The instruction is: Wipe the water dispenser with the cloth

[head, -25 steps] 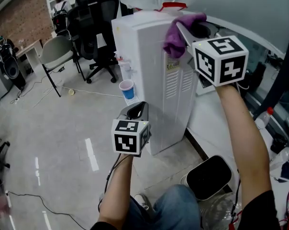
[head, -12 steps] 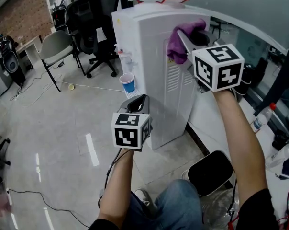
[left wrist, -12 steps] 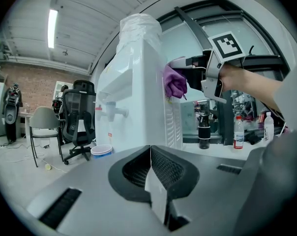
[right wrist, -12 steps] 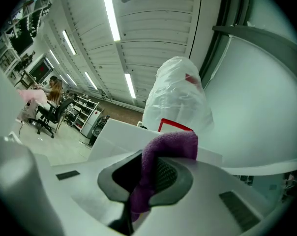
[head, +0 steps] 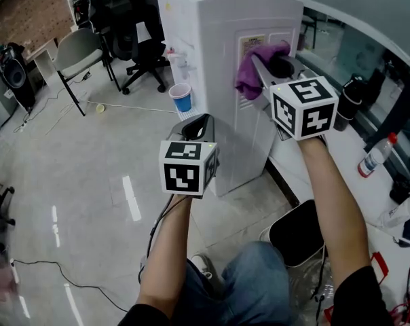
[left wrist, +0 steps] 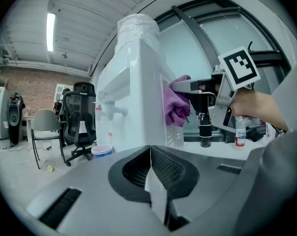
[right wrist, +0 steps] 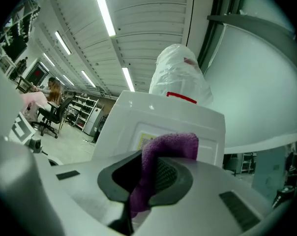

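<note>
A tall white water dispenser (head: 212,53) stands on the floor with a wrapped bottle (right wrist: 180,80) on top. My right gripper (head: 259,65) is shut on a purple cloth (head: 249,70) and presses it against the dispenser's side panel near a yellow label (right wrist: 144,140). The cloth (right wrist: 158,166) is pinched between the right jaws, and it also shows in the left gripper view (left wrist: 177,104). My left gripper (head: 197,129) hangs lower, in front of the dispenser, shut with nothing in it (left wrist: 151,173).
A blue paper cup (head: 182,123) sits under the dispenser's taps (head: 172,58). Office chairs (head: 83,56) stand behind to the left. A black bin (head: 303,233) is by my right leg. Bottles (head: 376,156) stand on a white counter (head: 341,175) to the right.
My right gripper has slid the cloth down the dispenser's side panel, from near the top edge to the labelled area. The left gripper has stayed about where it was.
</note>
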